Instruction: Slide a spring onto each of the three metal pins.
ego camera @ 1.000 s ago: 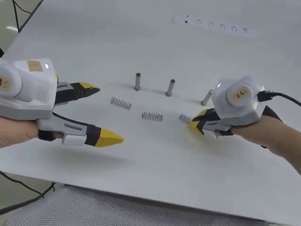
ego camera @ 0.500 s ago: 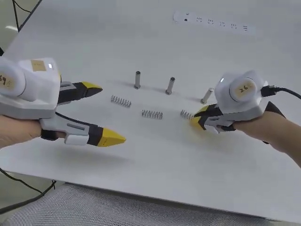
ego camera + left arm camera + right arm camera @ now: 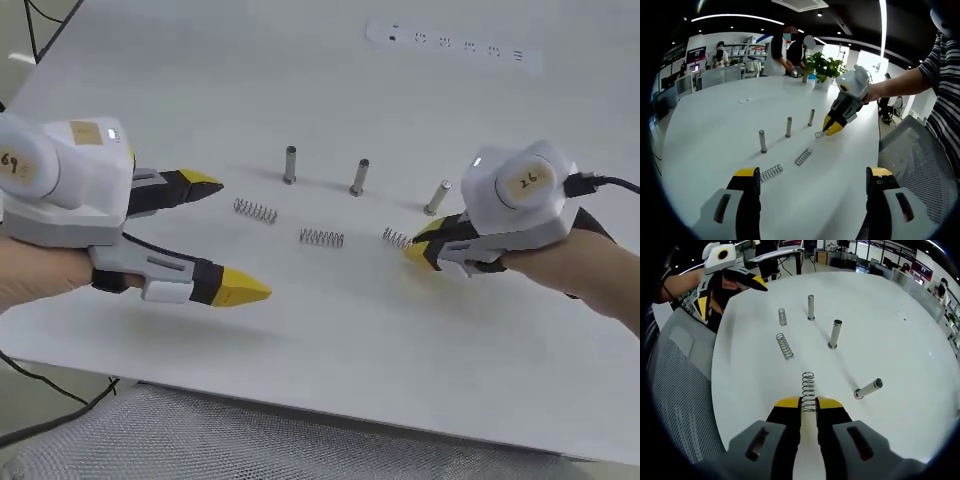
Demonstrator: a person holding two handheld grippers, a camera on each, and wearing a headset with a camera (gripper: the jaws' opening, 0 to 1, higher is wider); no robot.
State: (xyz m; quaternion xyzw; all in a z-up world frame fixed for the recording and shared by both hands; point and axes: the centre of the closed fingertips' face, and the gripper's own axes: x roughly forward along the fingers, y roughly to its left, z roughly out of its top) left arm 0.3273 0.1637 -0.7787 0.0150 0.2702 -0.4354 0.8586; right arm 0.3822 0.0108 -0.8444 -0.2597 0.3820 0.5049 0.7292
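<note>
Between the right gripper fingertips sits the near end of one spring. The jaws are pinched together on it and the coil runs straight ahead along the table. My read: the end grip leaves the far mouth free for the nearest pin, just right of the tips. Left gripper hovers with fingers wide apart and empty, second spring just ahead of one fingertip, third spring farther out, likely staged for the next pick.

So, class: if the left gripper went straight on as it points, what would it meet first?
Probably the nearest spring, lying just ahead of the open left gripper; its height above the table is unclear.
</note>
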